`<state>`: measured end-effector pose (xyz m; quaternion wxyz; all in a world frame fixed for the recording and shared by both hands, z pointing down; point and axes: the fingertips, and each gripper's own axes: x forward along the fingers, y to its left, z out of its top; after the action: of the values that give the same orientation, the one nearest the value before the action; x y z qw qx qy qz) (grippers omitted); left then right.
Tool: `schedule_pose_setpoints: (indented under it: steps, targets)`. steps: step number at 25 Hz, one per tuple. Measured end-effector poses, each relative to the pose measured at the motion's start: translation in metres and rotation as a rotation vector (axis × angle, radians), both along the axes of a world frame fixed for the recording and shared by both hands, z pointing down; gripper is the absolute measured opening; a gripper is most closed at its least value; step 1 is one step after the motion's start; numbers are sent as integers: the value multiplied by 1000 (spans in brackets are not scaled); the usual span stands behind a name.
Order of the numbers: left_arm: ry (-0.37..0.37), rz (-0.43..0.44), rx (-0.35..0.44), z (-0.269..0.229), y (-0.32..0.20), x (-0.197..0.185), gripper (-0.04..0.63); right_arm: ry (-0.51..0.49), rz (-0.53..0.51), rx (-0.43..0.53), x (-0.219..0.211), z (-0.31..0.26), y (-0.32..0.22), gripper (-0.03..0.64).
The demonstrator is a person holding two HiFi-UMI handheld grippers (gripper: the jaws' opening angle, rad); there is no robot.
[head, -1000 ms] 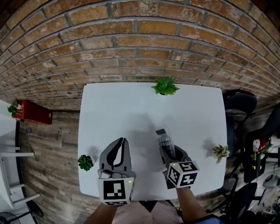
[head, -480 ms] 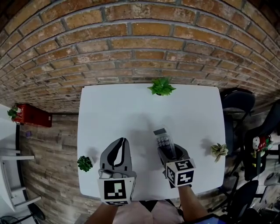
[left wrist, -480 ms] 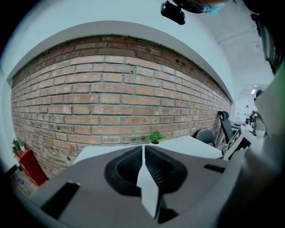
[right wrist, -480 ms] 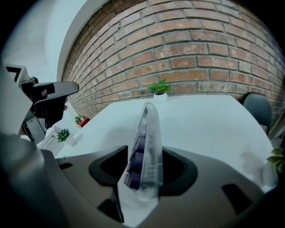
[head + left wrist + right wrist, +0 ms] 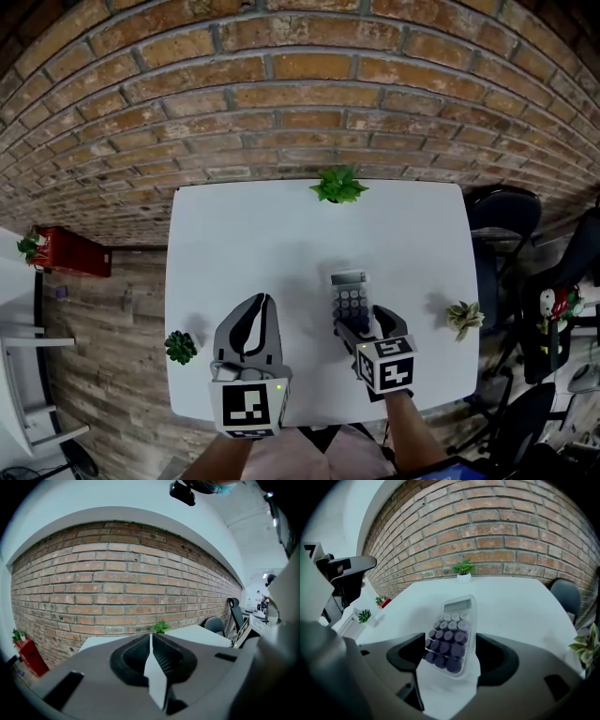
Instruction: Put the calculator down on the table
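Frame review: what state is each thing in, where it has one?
calculator: lying flat on the table, keys up, between the right gripper's jaws.
right gripper: open, its jaws have just been opening, pads off the calculator.
left gripper: shut, empty.
potted plant by the wall: upright.

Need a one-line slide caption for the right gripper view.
Jaws of the right gripper, just opened, straddle the purple-keyed calculator lying on the white table, brick wall behind.

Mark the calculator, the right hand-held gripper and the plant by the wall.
calculator (image 5: 350,295), head view, its keypad
right hand-held gripper (image 5: 362,321), head view, midway between fingertips
plant (image 5: 337,185), head view, its leaves
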<state>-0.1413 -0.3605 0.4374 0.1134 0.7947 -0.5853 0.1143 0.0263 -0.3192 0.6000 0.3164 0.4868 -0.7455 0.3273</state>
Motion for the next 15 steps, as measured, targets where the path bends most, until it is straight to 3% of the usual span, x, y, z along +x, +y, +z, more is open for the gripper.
schedule_pose_setpoints:
  steps: [8, 15]
  targets:
    - [-23, 28, 28, -14, 19, 14, 25, -56, 3, 98, 6, -39, 3, 341]
    - [-6, 26, 137, -65, 33, 31, 25, -150, -15, 305, 6, -127, 0, 283]
